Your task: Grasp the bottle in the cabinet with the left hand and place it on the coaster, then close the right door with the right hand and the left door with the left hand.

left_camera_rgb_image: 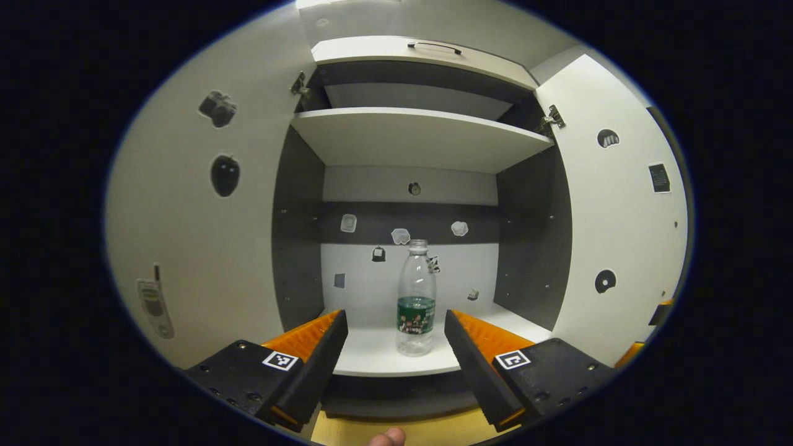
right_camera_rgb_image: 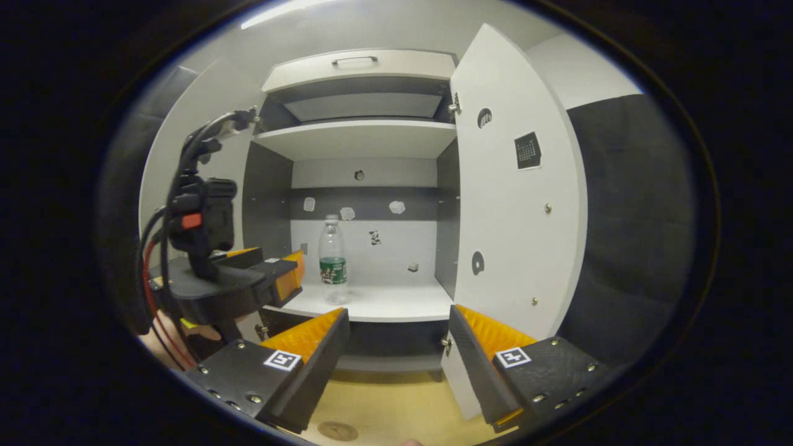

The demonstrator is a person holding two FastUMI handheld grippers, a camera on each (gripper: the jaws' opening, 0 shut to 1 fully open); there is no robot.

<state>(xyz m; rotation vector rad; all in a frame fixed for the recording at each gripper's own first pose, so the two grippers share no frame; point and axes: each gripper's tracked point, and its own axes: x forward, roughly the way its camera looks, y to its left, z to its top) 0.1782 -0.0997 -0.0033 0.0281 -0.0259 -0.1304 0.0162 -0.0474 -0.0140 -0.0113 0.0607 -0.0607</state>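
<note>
A white cabinet (left_camera_rgb_image: 409,139) stands open against a pale wall, with dark grey side panels inside, a white upper shelf, and a closed drawer with a dark handle (left_camera_rgb_image: 433,46) above the opening. Both doors are swung wide: the left door (left_camera_rgb_image: 204,204) carries several small dark stickers, and the right door (left_camera_rgb_image: 619,217) carries a few more along with its hinge near the top. Small stickers also dot the cabinet's back wall. The lower shelf (left_camera_rgb_image: 378,356) is white, and a clear plastic bottle (left_camera_rgb_image: 416,297) with a green label stands upright on it, near the front edge and roughly midway between the side panels. Below the cabinet is a yellowish wooden surface (left_camera_rgb_image: 421,430). In the left gripper view, the left gripper (left_camera_rgb_image: 394,341) is held level just in front of the shelf's front edge, its fingers spread wide, with the bottle standing in line with the gap between them but farther back and untouched. A fingertip of the person (left_camera_rgb_image: 387,437) shows at the bottom edge. In the right gripper view, the right gripper (right_camera_rgb_image: 396,337) sits farther back from the cabinet, below the shelf's front edge, fingers spread apart and holding nothing. The same view shows the left gripper off to the left, cables trailing from it, its tips at the left front corner of the lower shelf, with the bottle just beyond. A round coaster (right_camera_rgb_image: 337,430) lies on the wooden surface at the bottom. A dark padded booth wall (right_camera_rgb_image: 632,235) stands to the right of the right door.
</note>
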